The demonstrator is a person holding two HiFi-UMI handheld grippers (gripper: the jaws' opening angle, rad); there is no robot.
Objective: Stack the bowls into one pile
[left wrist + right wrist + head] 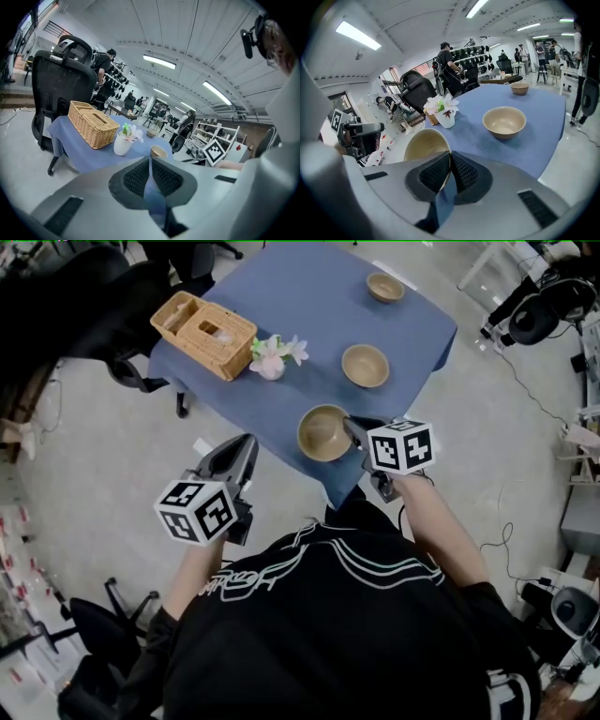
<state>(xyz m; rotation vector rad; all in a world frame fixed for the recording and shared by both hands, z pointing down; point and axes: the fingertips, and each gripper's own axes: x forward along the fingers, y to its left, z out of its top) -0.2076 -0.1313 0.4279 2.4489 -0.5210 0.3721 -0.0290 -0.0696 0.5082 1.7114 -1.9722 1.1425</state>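
1. Right gripper angles down, its jaws pinched on the rim of a round tan bowl at the blue-clothed table's near corner.
2. Left gripper is closed and empty, beside that table.
3. Second tan bowl and third tan bowl rest on the table.

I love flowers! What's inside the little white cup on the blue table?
The small white cup holds pale pink and white flowers. The blooms cover its mouth, so you cannot see the stems lower down, or whether there is water or soil inside.
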